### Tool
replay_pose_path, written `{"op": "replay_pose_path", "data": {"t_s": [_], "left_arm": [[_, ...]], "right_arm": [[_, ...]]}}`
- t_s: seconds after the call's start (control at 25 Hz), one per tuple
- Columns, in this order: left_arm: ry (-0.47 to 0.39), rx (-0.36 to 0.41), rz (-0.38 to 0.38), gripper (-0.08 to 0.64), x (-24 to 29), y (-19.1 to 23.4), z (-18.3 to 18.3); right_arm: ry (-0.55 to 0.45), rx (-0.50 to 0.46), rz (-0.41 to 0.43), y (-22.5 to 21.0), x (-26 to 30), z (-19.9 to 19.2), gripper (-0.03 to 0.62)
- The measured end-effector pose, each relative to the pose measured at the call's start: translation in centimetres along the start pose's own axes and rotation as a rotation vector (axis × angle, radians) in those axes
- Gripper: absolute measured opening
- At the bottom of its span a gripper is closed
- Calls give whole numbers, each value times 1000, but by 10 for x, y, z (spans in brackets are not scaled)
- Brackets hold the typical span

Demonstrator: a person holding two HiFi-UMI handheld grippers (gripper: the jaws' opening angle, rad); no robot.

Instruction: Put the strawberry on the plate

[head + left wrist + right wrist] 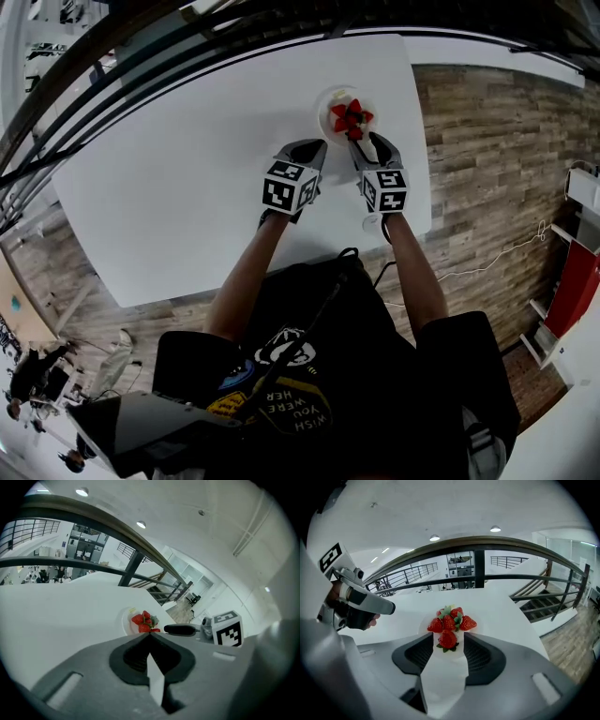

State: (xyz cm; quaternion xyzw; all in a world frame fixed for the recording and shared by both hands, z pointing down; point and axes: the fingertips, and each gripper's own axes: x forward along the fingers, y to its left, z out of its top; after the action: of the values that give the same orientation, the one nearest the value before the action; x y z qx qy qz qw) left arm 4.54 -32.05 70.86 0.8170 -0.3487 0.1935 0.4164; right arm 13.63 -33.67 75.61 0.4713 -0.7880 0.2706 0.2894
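Right gripper [447, 645]: fingers [480, 656] wide, strawberry [447, 639] loose between them, apparently at near edge of plate [322, 105]; release step; next, back away clear. Left gripper [149, 641]: fingers together, empty, idle over counter [187, 187]

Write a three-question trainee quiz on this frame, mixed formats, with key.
1. True or false: the right gripper is clamped on the strawberry between its jaws.
2. The left gripper is: A) shut and empty; B) open wide; C) shut on a strawberry.
3. What lies on the plate?
Key: 1 false, the jaws stand apart, with a gap on either side of the fruit. 2 A. 3 a cluster of strawberries.
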Motion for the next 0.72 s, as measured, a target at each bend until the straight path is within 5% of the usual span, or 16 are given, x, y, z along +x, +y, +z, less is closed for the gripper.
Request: {"op": "replay_pose_path", "data": {"t_s": [0.4,0.72], "left_arm": [[-99,70,6,5,-52,-55,-4],[-229,198,33,5,-109,-142,-3]], "right_arm": [[-258,112,-62,14,-108,37,56],[-436,101,-10,46,-220,54,5]]}}
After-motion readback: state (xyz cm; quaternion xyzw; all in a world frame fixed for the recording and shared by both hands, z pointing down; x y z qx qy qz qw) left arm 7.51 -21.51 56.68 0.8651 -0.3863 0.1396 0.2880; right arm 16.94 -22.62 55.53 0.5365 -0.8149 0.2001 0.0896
